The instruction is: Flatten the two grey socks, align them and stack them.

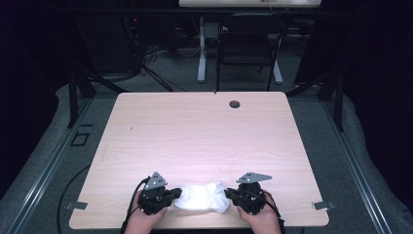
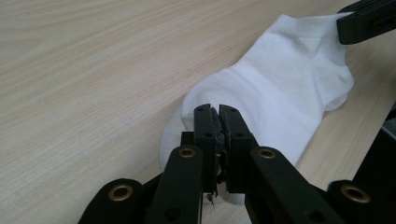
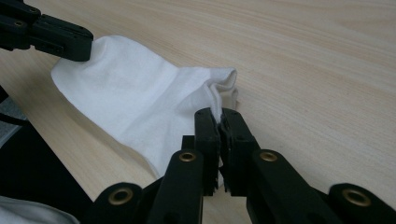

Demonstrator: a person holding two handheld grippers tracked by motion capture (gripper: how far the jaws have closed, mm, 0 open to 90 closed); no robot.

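High view, low centre: I have each hand-held gripper, left (image 1: 171,194) and right (image 1: 231,195), clamped on an end of the white sock (image 1: 202,196), stretching it flat over the counter (image 1: 195,131).

Left tool (image 1: 176,193) and right tool (image 1: 229,195), jaws clamped, facing inward.

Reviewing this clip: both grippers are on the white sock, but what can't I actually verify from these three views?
- Sock toe end: in the left gripper view, the left gripper covers it.
- Cuff edge: in the right gripper view, the right gripper hides how much fabric is pinched.
- One sock or two layered: high view too small; the gripper views do not settle it.
- Person's forearms: cut off by the high view's bottom edge.
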